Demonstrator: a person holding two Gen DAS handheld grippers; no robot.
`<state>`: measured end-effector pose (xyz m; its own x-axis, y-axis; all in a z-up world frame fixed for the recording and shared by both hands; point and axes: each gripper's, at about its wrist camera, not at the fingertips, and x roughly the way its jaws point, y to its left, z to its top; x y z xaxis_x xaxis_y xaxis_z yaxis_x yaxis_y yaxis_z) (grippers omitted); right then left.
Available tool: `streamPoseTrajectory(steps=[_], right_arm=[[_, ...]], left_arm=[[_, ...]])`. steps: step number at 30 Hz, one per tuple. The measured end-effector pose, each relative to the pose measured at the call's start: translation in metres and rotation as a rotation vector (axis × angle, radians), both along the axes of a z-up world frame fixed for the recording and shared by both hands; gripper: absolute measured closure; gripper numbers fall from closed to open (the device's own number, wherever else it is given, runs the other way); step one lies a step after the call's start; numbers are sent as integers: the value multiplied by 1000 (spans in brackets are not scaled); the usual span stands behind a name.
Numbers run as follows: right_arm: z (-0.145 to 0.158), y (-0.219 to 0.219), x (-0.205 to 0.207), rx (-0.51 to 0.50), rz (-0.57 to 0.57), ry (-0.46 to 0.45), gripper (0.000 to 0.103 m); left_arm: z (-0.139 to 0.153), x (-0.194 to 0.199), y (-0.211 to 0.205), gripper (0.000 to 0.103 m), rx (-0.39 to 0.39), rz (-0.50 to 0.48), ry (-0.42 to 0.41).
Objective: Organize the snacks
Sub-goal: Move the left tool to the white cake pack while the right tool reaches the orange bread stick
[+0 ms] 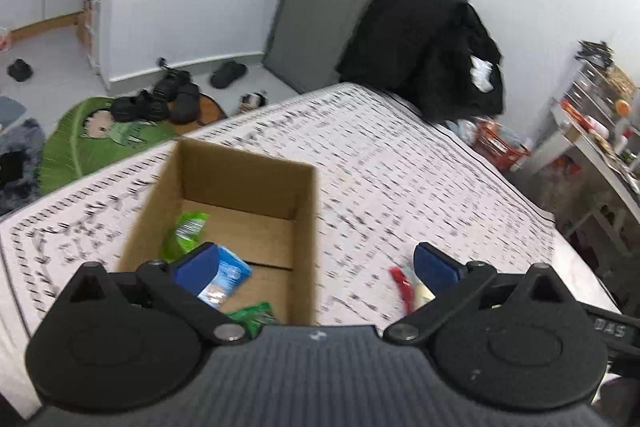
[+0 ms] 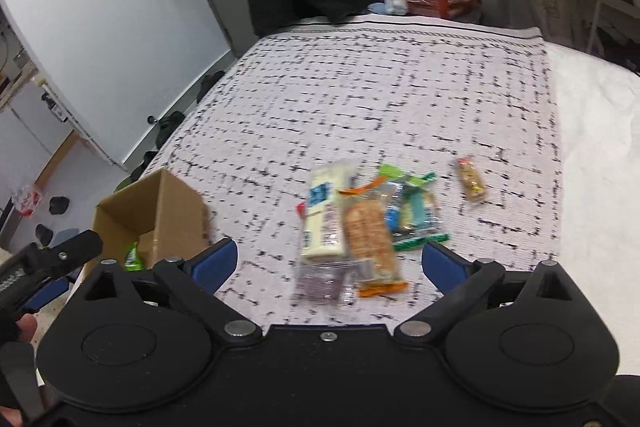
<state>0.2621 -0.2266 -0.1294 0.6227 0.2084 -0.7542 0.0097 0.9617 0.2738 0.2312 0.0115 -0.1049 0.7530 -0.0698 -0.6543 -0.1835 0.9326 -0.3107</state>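
On the left of the scene stands an open brown cardboard box [image 1: 244,203] on a white cloth with a black dashed pattern [image 1: 400,167] that covers the tabletop. Inside the box lie a light green snack packet [image 1: 185,231] at its left wall, a pale blue packet [image 1: 228,277] nearer the camera, and a darker green packet [image 1: 256,317] at the near edge. The left gripper [image 1: 316,263] hangs above the near end of the box, its blue-padded fingers [image 1: 196,263] spread wide with nothing between them. Just right of the box, on the cloth, lie a red wrapper [image 1: 401,285] and a cream-coloured pack beside it, partly hidden by the right-hand finger.

Further right, in the right wrist view, the remaining snacks sit in a loose heap on the cloth: a cream-white rectangular pack [image 2: 325,215], an orange-edged clear pack of golden biscuits [image 2: 370,247] touching it, a purplish clear packet [image 2: 324,283] at the near side, and green and teal wrappers [image 2: 412,215] on the right of the heap. A small tan snack bar [image 2: 471,181] lies apart, further right. The right gripper [image 2: 328,263] hovers over the near side of the heap, fingers wide apart and empty. The box corner [image 2: 160,215] shows at the left.
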Motion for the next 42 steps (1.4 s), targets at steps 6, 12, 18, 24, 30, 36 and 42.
streamPoseTrajectory(steps=[6,12,18,24,30,36,42], right_arm=[[-12,-22,2,21,8,1,7],[-33,-36,6,68,20,51,30],[-49,-45,13,129,19,70,38],[-62,-52,22,189,20,78,43],[-81,-61,34,251,8,125,51],[-94,-64,46,304,5,147,53],[-107,-70,55,358,10,178,59]], left_arm=[[-1,7,-28,0,23,-62,31],[-9,16,-51,0,40,-67,68],[-17,24,-75,0,62,-94,87],[-29,36,-98,3,59,-131,102],[-41,46,-113,6,68,-150,115],[-59,66,-121,19,47,-154,169],[-75,82,-132,25,22,-176,215]])
